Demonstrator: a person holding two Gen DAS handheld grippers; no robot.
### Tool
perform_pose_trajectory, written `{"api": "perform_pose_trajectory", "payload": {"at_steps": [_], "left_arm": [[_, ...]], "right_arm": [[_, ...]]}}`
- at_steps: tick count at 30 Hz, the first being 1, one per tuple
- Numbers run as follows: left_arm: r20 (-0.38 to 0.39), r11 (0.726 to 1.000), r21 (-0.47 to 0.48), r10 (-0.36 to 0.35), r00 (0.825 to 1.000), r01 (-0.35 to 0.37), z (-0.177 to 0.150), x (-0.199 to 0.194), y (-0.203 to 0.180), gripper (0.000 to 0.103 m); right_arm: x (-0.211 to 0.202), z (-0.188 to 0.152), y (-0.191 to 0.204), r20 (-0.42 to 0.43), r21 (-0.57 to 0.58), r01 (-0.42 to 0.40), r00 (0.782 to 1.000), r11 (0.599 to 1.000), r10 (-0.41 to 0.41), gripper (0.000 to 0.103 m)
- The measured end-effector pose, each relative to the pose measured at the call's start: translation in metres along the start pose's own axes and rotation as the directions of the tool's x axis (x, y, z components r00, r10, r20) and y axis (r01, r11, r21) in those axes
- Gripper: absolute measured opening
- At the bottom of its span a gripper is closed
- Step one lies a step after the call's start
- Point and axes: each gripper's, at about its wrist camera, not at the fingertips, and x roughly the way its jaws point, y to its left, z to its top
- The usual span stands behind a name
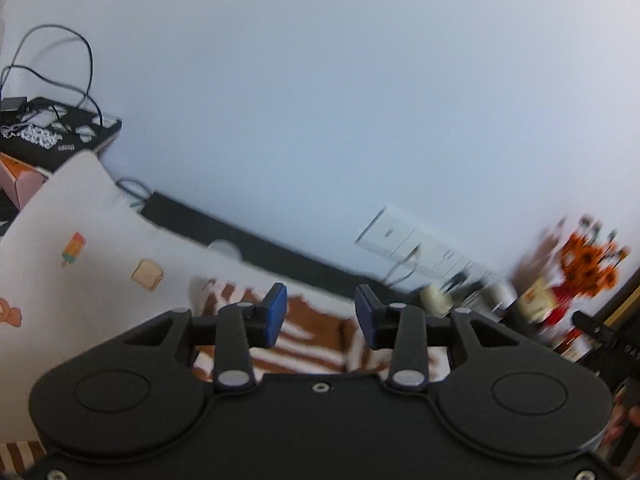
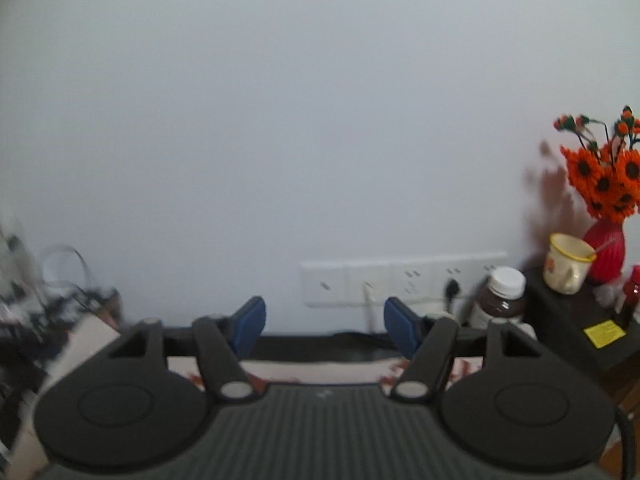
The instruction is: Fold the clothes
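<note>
A brown-and-white striped garment [image 1: 304, 336] lies on a white cloth with cartoon prints [image 1: 100, 264], below and ahead of my left gripper [image 1: 321, 316]. That gripper is open and empty, raised above the garment and tilted. My right gripper [image 2: 324, 330] is open and empty, pointing at the wall; only a thin strip of the striped garment [image 2: 320, 372] shows beneath its blue pads [image 2: 250, 330].
A white wall with a socket strip [image 2: 400, 284] is ahead. A black box with a mug [image 2: 568, 264], a red vase of orange flowers [image 2: 604, 200] and a jar [image 2: 500, 300] stands at right. A black box with cables [image 1: 60, 128] sits at left.
</note>
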Motion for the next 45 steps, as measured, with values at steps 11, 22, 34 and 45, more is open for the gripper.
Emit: {"api": "perform_pose_trajectory", "payload": {"at_steps": [11,22,34,45], "left_arm": [[-0.203,0.964,0.134,0.255,0.946,-0.231,-0.043,0.162,0.0,0.04],[-0.244,0.904,0.179,0.424,0.872,-0.389,-0.079,0.231,-0.001,0.047],[-0.251,0.914,0.142,0.406,0.879,-0.381,-0.07,0.236,0.005,0.054],[-0.215,0.942,0.131,0.333,0.918,-0.31,-0.065,0.243,0.015,0.058]], "right_arm": [[0.157,-0.076,-0.098,-0.224,-0.047,0.002,0.974,0.999,-0.013,0.062],[0.275,-0.112,-0.134,-0.341,-0.014,-0.052,0.939,0.999,0.044,0.056],[0.253,-0.131,-0.154,-0.295,0.067,0.099,0.953,0.993,-0.075,0.006],[0.16,-0.16,-0.174,-0.412,0.055,0.484,0.808,0.873,-0.422,0.027]]}}
